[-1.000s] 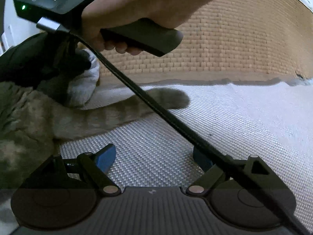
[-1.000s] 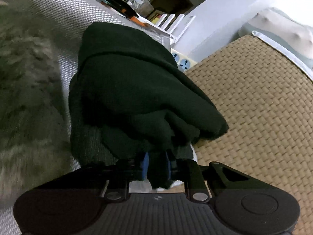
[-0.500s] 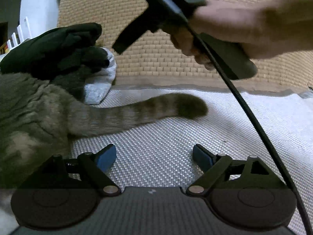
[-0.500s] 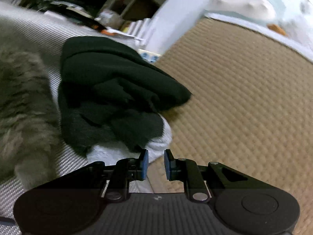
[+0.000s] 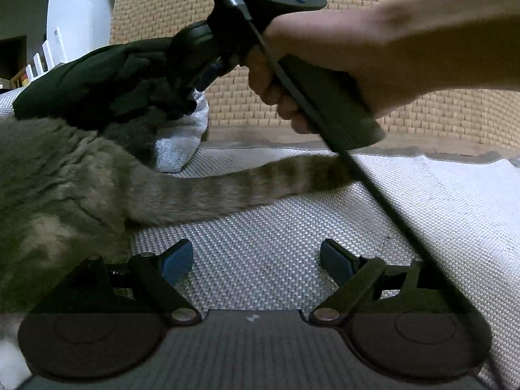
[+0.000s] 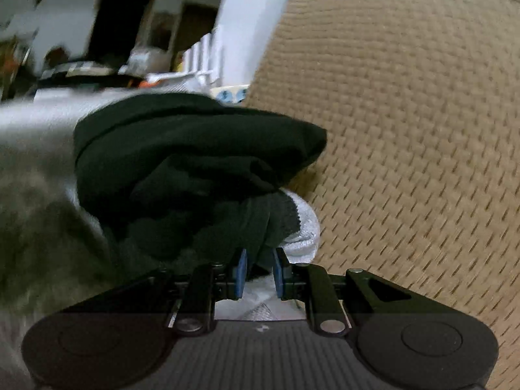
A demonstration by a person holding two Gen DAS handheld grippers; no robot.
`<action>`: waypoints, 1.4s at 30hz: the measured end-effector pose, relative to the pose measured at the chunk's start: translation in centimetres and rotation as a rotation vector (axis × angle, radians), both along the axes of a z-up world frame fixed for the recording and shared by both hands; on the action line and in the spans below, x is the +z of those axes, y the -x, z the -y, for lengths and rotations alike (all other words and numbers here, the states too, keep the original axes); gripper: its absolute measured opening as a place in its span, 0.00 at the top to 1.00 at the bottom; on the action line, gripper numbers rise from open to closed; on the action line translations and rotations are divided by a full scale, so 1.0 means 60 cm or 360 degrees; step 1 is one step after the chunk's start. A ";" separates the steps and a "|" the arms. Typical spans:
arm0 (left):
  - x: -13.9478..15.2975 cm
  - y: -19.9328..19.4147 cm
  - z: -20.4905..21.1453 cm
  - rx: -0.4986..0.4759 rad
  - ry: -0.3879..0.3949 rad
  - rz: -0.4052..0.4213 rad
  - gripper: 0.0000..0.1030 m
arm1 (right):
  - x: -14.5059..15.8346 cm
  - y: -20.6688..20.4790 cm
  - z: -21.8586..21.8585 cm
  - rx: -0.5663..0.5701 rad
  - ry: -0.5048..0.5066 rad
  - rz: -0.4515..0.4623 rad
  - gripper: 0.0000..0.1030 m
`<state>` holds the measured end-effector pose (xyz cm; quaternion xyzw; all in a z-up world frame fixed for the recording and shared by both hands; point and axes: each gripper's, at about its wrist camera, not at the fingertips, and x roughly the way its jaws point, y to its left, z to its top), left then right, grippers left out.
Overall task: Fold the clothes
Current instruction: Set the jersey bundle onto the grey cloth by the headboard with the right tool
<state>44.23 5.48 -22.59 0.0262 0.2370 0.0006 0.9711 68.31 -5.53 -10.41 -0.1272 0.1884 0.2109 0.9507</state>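
Dark garment (image 6: 195, 149) bunched in thick folds; right gripper (image 6: 258, 271) clamped on it, left gripper (image 5: 256, 260) apart.

Left tongs (image 5: 256, 258) held low and level, blue pads (image 5: 177, 258) spread wide apart, nothing between them. Right tongs (image 6: 258, 273) nearly closed, pads pinching dark cloth. Person's bare right hand (image 5: 286, 94) wraps the right unit's handle, forearm reaching in from the right
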 end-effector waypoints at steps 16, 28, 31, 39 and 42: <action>-0.002 -0.001 -0.003 0.0005 0.0008 0.0019 0.14 | -0.006 -0.034 -0.018 -0.0016 -0.0172 -0.0167 0.95; -0.001 0.000 0.000 0.0010 -0.0011 0.0023 0.14 | -0.015 0.008 0.066 -0.0017 -0.0254 -0.0211 0.88; -0.002 -0.001 0.000 0.0009 -0.0010 0.0024 0.14 | -0.019 0.008 0.066 -0.0014 -0.0314 -0.0231 0.88; -0.004 0.003 0.001 0.0015 -0.0003 0.0026 0.14 | -0.024 -0.006 0.013 0.0023 -0.0420 -0.0200 0.86; -0.006 0.007 0.003 0.0019 -0.0003 0.0028 0.14 | -0.017 -0.015 -0.010 0.0009 -0.0451 -0.0189 0.84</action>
